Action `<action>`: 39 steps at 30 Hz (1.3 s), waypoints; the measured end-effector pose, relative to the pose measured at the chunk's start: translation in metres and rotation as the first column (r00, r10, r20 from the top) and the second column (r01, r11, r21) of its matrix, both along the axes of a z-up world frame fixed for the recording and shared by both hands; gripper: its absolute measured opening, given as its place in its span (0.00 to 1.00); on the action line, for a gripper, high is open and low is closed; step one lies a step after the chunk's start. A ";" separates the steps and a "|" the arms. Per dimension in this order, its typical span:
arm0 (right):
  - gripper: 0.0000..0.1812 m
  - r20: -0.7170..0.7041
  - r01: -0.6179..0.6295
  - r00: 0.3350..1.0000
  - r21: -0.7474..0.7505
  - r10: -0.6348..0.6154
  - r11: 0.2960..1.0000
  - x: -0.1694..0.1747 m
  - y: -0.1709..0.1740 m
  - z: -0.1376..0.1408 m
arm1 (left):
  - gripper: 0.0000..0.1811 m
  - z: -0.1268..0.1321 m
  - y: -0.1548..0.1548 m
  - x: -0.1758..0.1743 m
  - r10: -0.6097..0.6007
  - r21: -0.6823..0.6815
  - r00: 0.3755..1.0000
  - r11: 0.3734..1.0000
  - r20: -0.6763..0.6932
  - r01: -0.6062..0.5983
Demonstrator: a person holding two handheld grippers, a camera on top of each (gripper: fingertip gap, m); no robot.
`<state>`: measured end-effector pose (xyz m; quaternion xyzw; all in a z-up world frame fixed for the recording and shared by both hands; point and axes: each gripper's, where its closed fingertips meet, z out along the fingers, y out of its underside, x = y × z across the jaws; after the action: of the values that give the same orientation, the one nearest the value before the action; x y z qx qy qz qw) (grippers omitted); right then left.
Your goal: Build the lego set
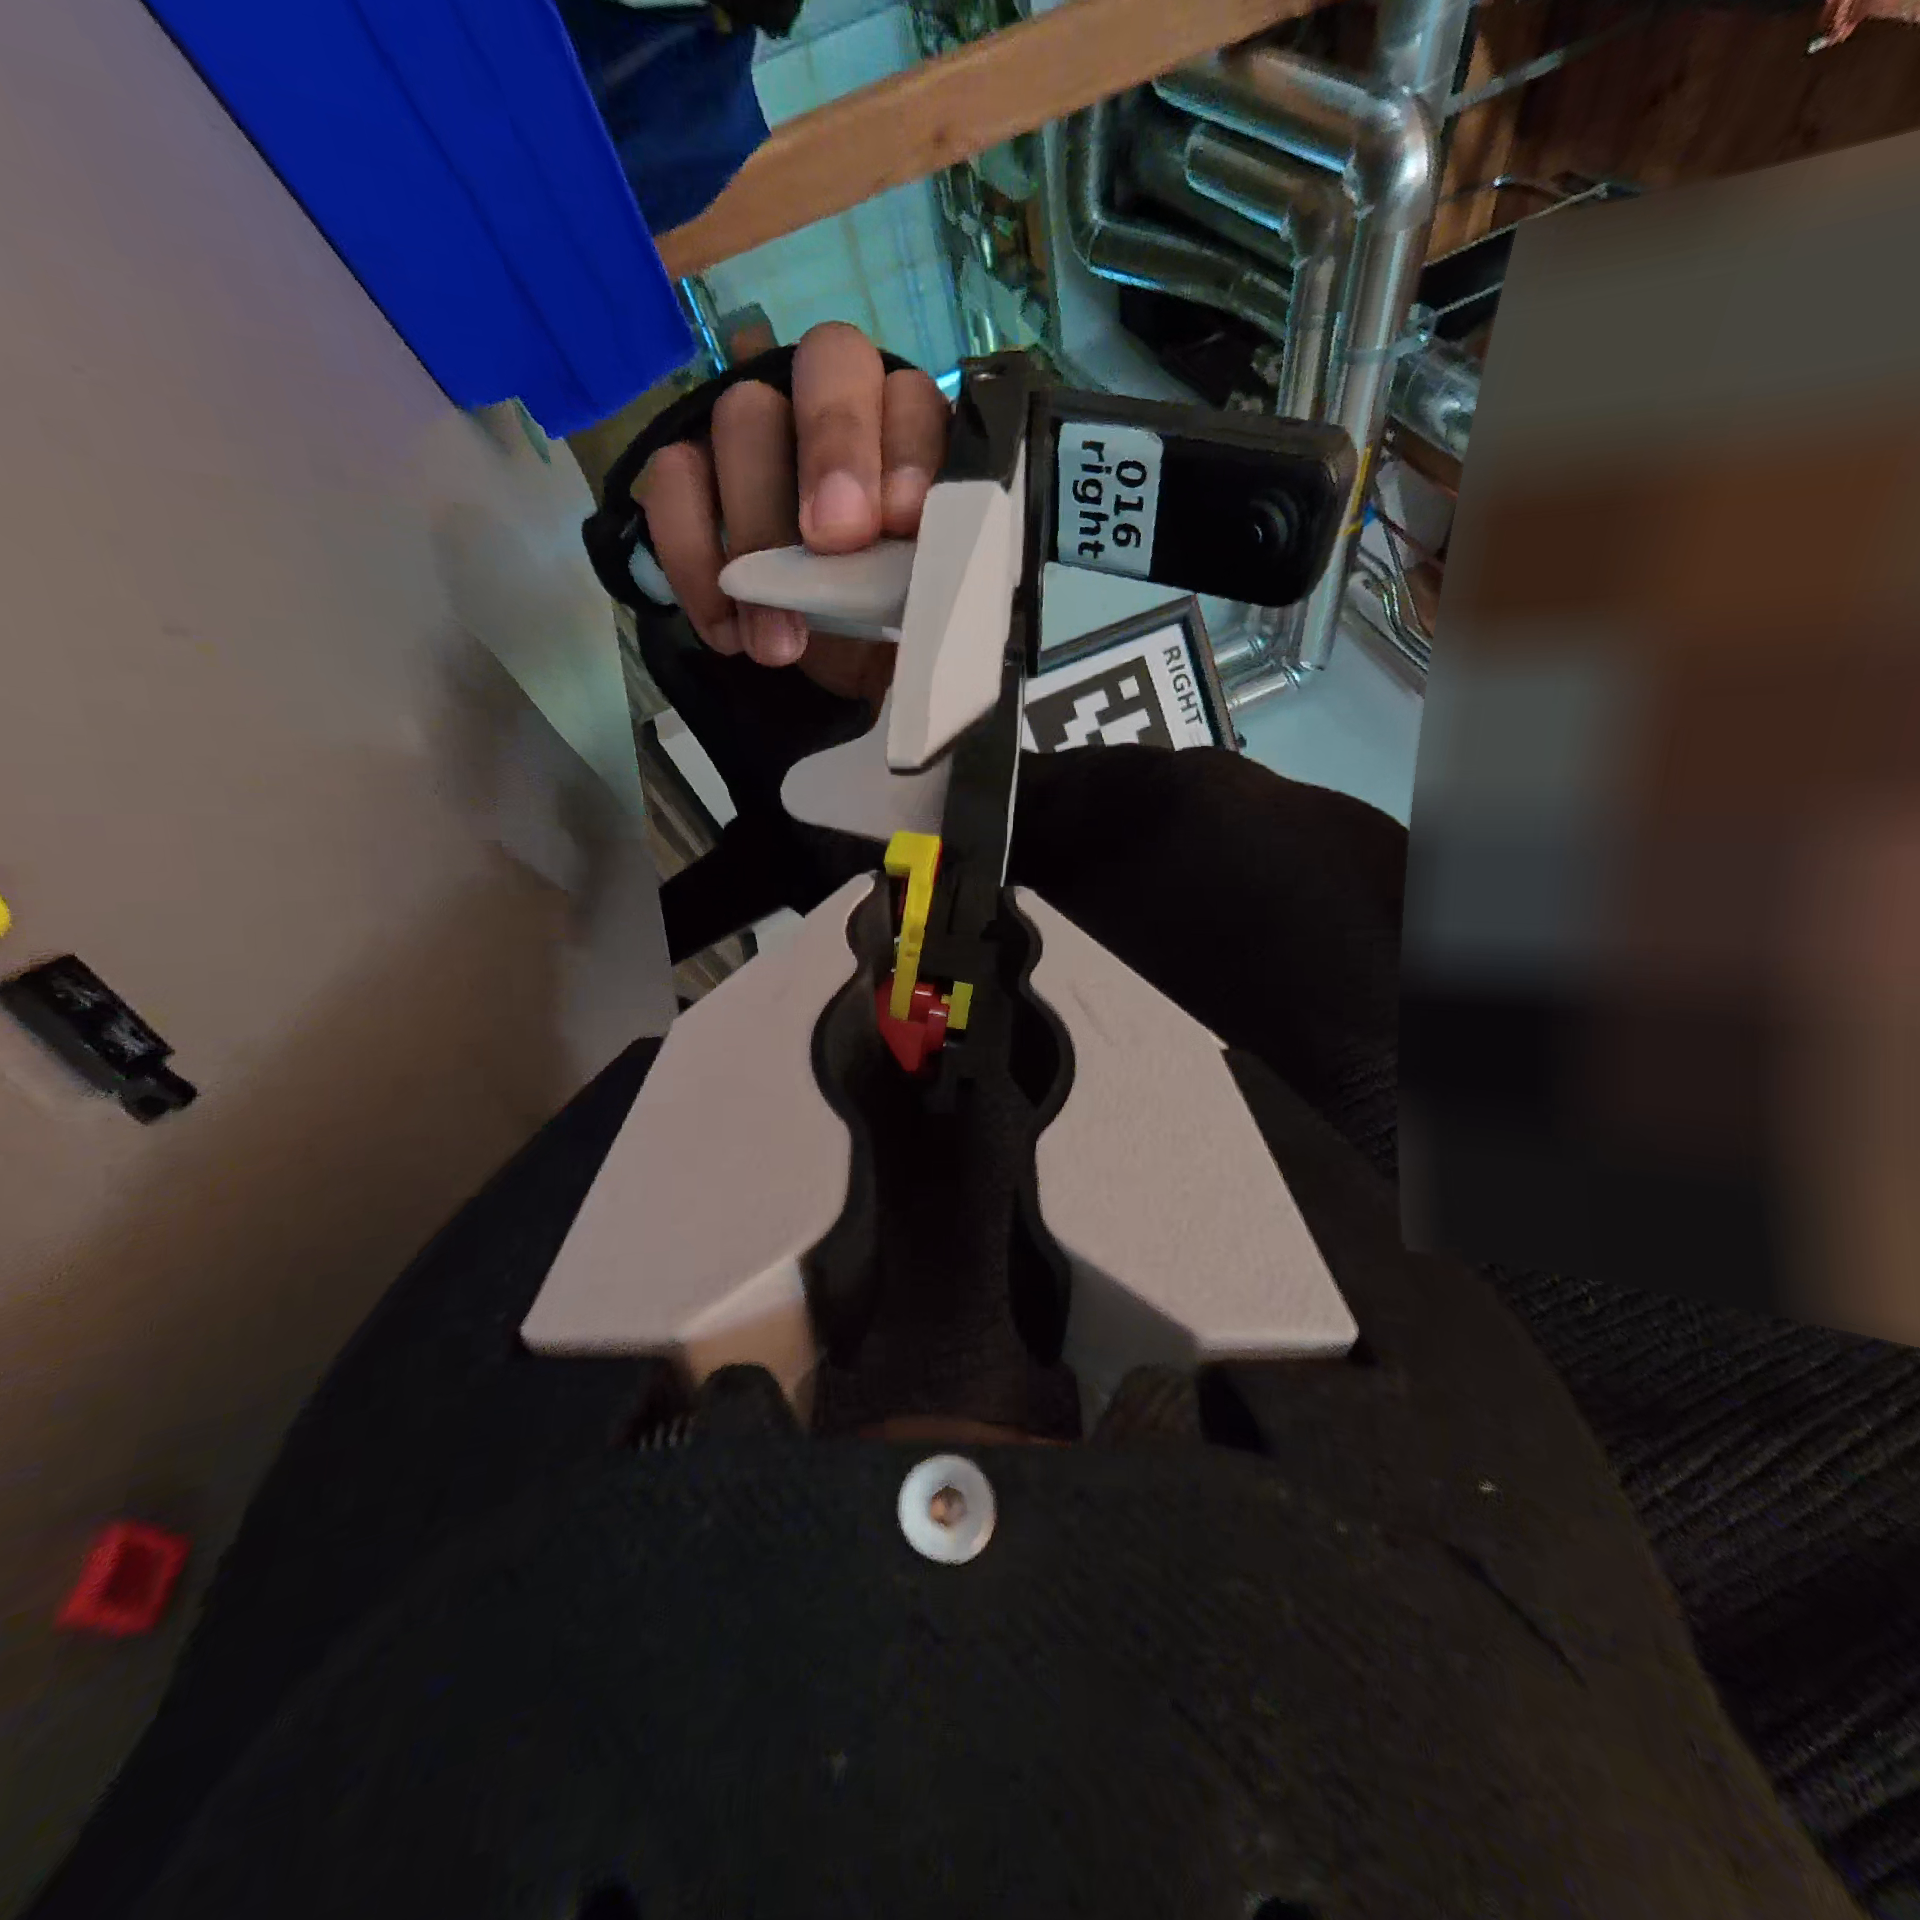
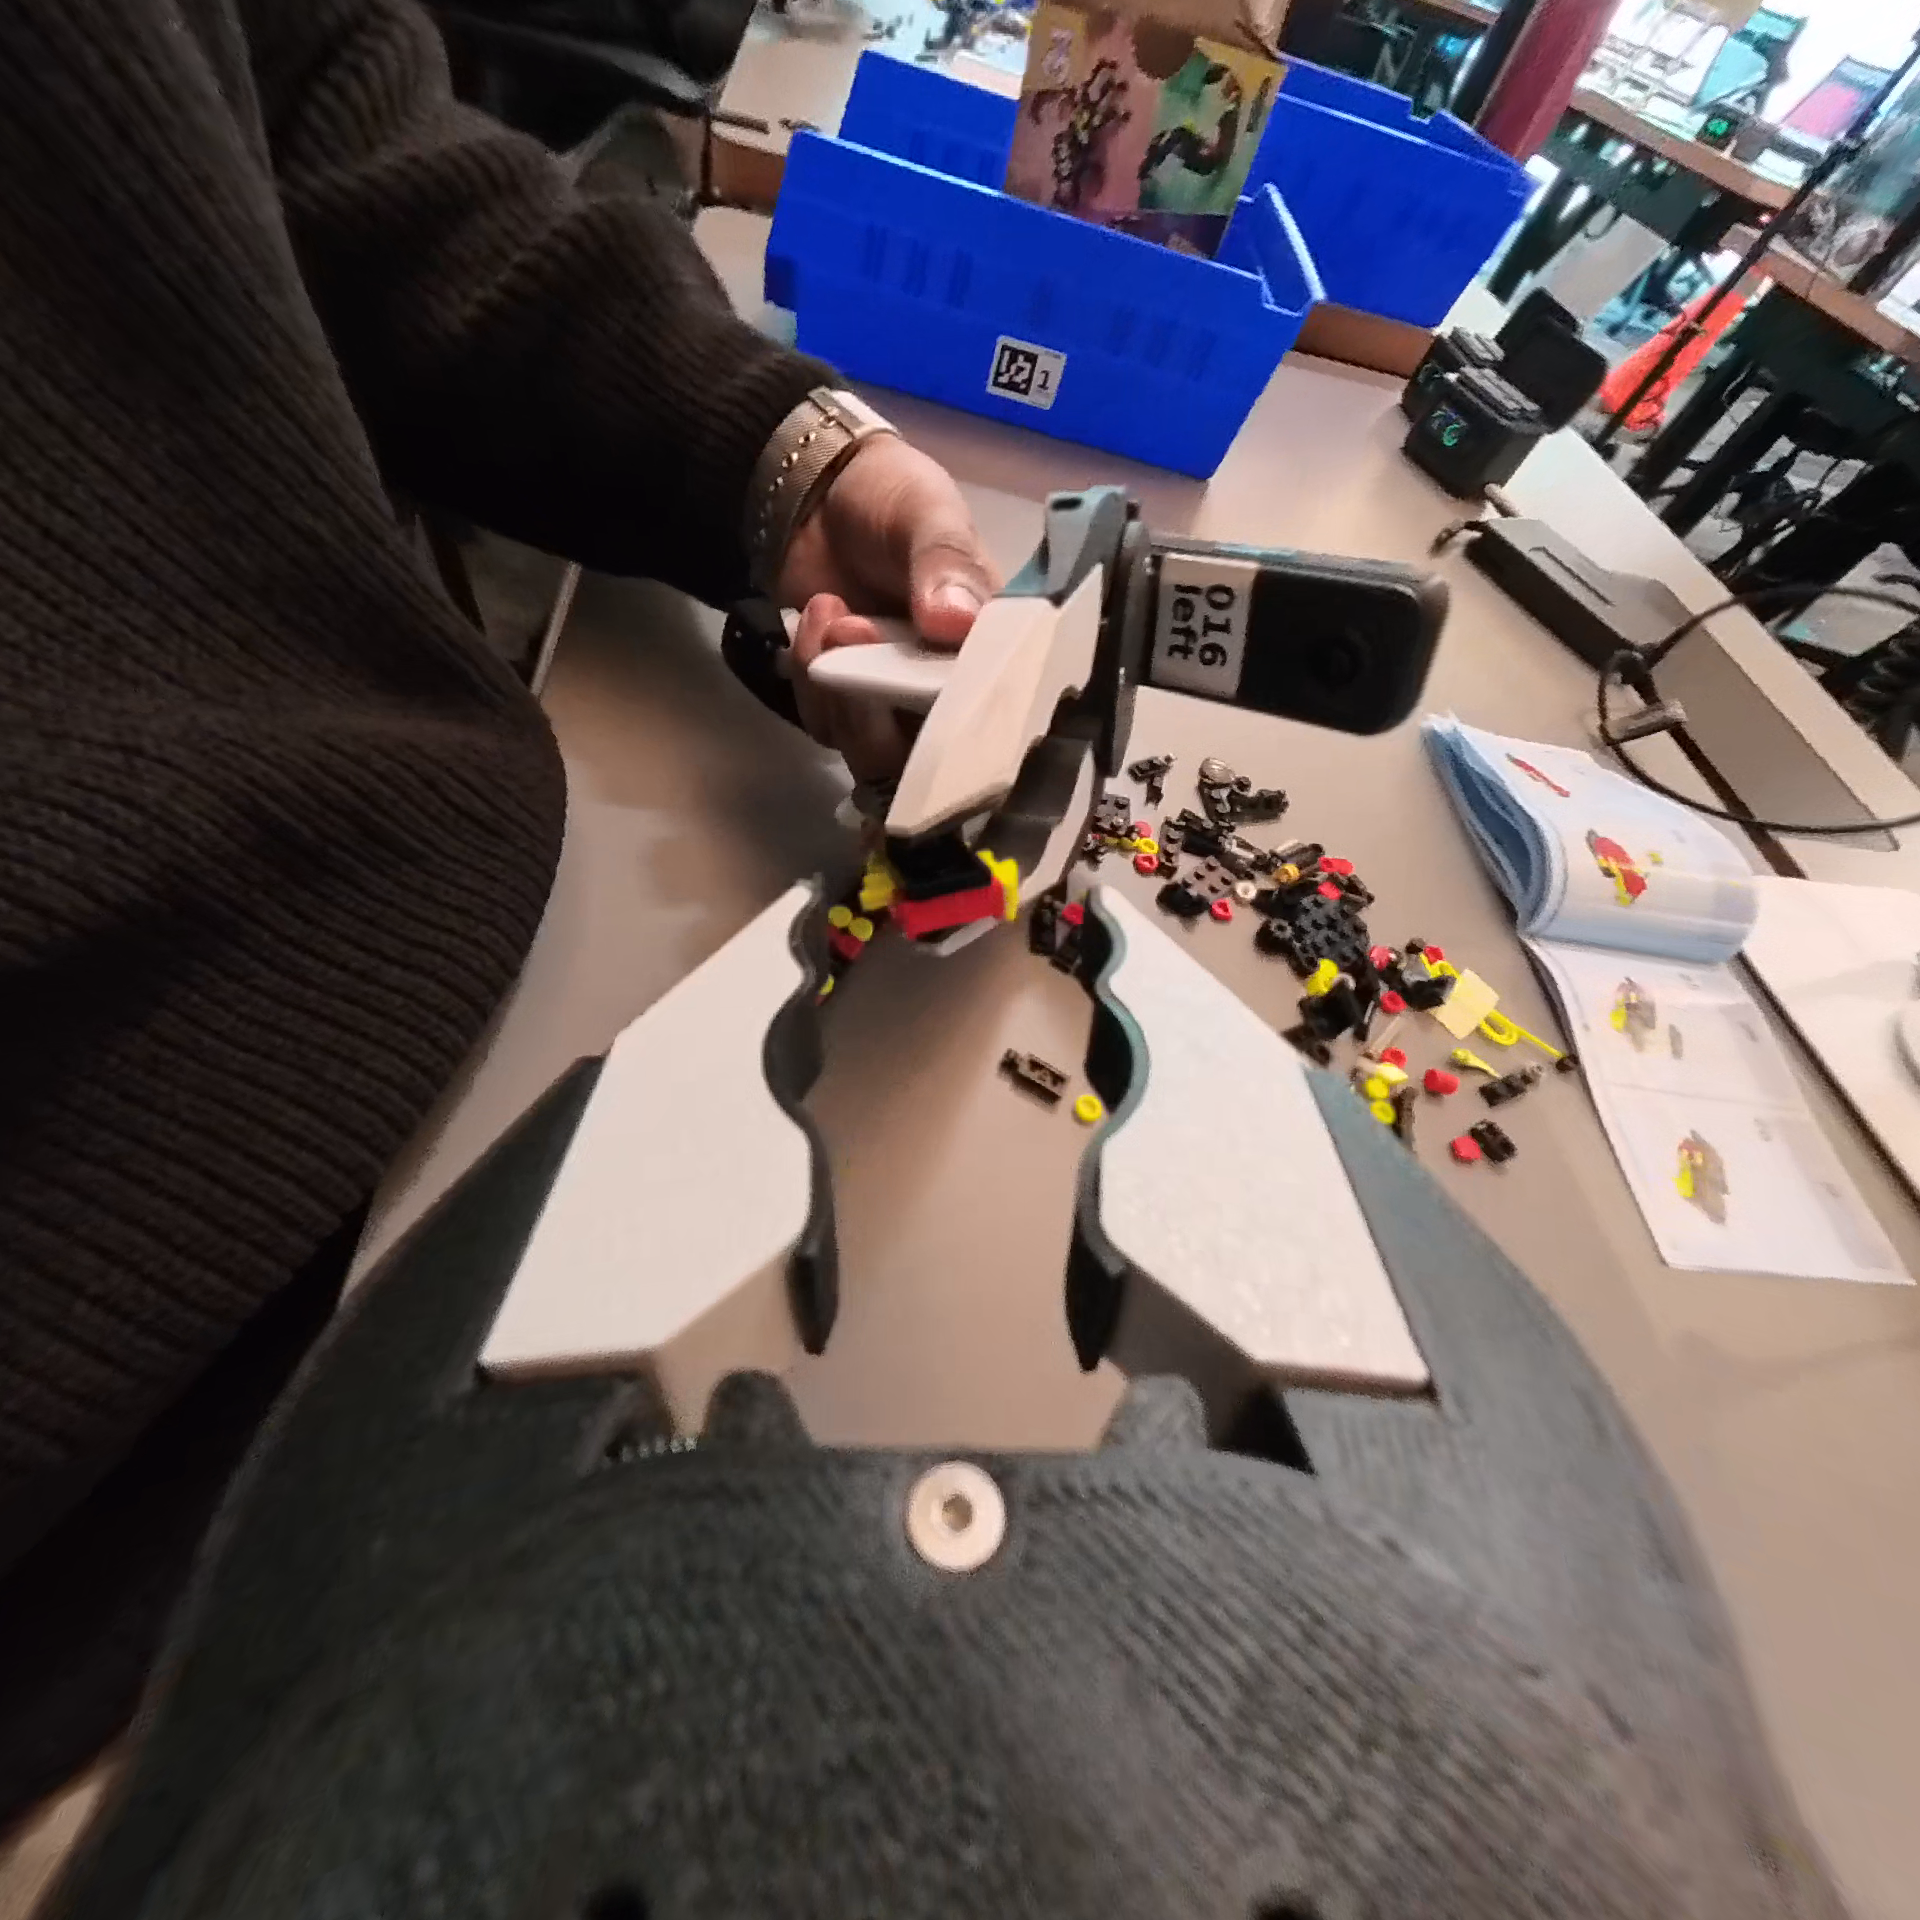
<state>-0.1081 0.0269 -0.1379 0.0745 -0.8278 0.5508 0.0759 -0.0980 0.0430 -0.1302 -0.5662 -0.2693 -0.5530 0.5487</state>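
My left gripper [image 1: 940, 904] is shut on a small lego assembly [image 1: 920, 997] of yellow, red and black pieces and holds it up in the air. In the right wrist view the left gripper [image 2: 966, 862] holds the same assembly [image 2: 935, 906] above the table, just beyond my right gripper's tips. My right gripper [image 2: 961, 914] is open and empty, jaws wide apart. In the left wrist view the right gripper [image 1: 894, 800] points down at the top of the assembly, held by a hand [image 1: 821, 488].
Several loose black, red and yellow pieces [image 2: 1299, 914] lie on the grey table [image 2: 935, 1195]. An open instruction booklet [image 2: 1621, 883] lies to their right. Blue bins [image 2: 1039, 291] stand at the back. A red brick [image 1: 123, 1579] and a black piece [image 1: 99, 1034] lie at left. Left and right tips are no more than a few centimetres apart.
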 end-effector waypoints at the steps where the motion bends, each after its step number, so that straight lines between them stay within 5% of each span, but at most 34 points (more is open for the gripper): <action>1: 0.27 0.020 0.009 1.000 -0.012 -0.009 1.000 -0.003 0.001 0.001 | 0.08 0.001 -0.001 -0.002 0.011 0.003 1.000 1.000 0.004 -0.011; 13: 0.28 0.171 0.091 0.983 -0.112 -0.071 0.990 -0.021 0.006 0.011 | 0.09 -0.005 0.000 -0.023 0.149 -0.041 0.982 0.987 -0.116 -0.155; 18: 0.26 0.256 0.249 0.943 -0.125 -0.212 0.960 -0.051 0.014 0.008 | 0.08 -0.006 -0.003 -0.038 0.246 -0.056 0.954 0.964 -0.170 -0.258; 22: 0.28 0.377 0.334 0.890 -0.157 -0.256 0.930 -0.069 0.024 0.010 | 0.09 -0.022 -0.010 -0.066 0.367 -0.160 0.791 0.854 -0.490 -0.495; 26: 0.31 0.427 0.361 0.868 -0.190 -0.254 0.913 -0.073 0.026 0.014 | 0.09 -0.027 -0.012 -0.070 0.302 -0.162 0.610 0.793 -0.732 -0.587; 33: 0.36 0.444 0.356 0.860 -0.171 -0.251 0.919 -0.068 0.020 0.012 | 0.09 -0.022 -0.007 -0.067 0.297 -0.118 0.547 0.792 -0.783 -0.599; 39: 0.24 0.431 0.299 0.879 -0.166 -0.204 0.940 -0.057 0.017 0.013 | 0.09 -0.015 -0.005 -0.062 0.302 -0.072 0.504 0.800 -0.809 -0.596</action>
<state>-0.1649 0.0435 -0.1244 -0.1598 -0.7592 0.6307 -0.0187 -0.1603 0.0383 -0.1450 -0.7388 -0.2428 -0.0390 0.6275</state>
